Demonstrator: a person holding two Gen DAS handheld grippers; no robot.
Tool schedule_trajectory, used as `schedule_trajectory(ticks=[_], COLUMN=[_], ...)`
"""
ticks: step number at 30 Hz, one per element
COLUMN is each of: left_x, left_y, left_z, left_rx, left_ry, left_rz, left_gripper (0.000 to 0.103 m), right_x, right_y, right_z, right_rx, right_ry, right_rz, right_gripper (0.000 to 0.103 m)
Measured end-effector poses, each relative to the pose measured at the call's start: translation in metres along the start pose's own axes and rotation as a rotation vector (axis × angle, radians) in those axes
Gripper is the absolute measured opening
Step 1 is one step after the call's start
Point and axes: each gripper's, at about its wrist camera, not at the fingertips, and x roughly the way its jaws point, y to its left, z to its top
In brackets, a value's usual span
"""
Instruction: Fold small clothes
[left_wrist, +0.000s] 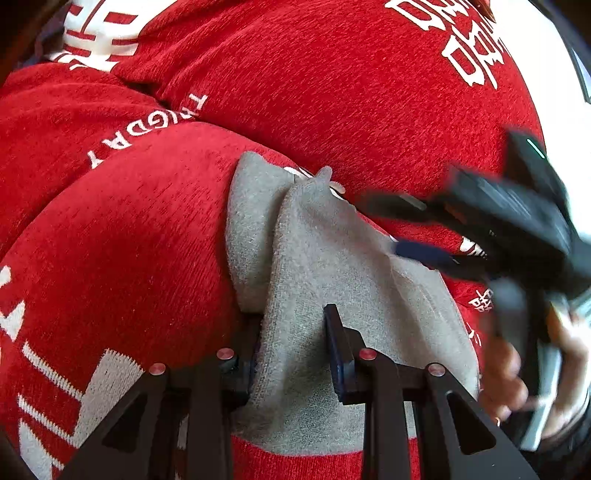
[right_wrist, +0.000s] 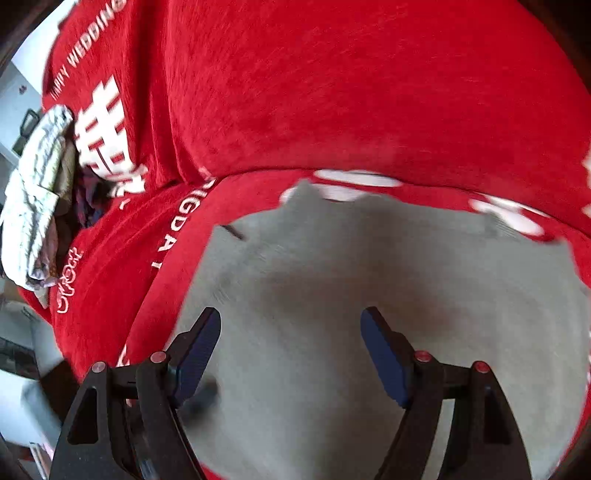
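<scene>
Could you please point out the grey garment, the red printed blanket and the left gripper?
Grey fleecy garment (left_wrist: 317, 258), left wrist view, its raised fold.
Red printed blanket (left_wrist: 129, 229), left wrist view, plain red area.
Left gripper (left_wrist: 291, 354), left wrist view, between its fingertips.

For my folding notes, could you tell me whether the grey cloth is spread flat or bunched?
Bunched: the grey cloth rises in a ridge on the red blanket.
</scene>
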Motion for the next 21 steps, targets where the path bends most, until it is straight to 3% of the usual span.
schedule_trajectory(ticks=[5, 8, 14, 16, 18, 19, 21], left_x=[0.0, -0.001, -0.002, -0.001, -0.002, -0.003, -0.005], left_y=[-0.001, -0.014, -0.017, -0.02, -0.021, -0.021, -0.022], left_z=[0.001, 0.0, -0.001, -0.002, -0.001, -0.002, -0.001], left_rx=[0.009, 0.076, 0.095, 0.11, 0.116, 0.117, 0.12], left_ry=[0.008, -0.01, -0.006, -0.009, -0.011, -0.011, -0.011], left_rz=[0.006, 0.056, 0.073, 0.088, 0.095, 0.096, 0.099], left_gripper=[0.03, 0.03, 0.029, 0.029, 0.029, 0.029, 0.029], right_x=[0.058, 0.07, 0.09, 0.091, 0.092, 0.089, 0.08], right_y=[0.028, 0.039, 0.066, 0.069, 0.073, 0.071, 0.063], right_z=[0.03, 0.038, 0.039, 0.036, 0.035, 0.034, 0.036], right_rx=[0.051, 0.04, -0.124, -0.178, -0.234, -0.238, -0.219], right_ry=[0.116, 0.125, 0.204, 0.213, 0.211, 0.208, 0.189], right_rz=[0.046, 0.027, -0.073, -0.132, -0.224, -0.226, -0.224], right_gripper=[0.082, 0.099, 0.102, 0.095, 0.072, 0.067, 0.038])
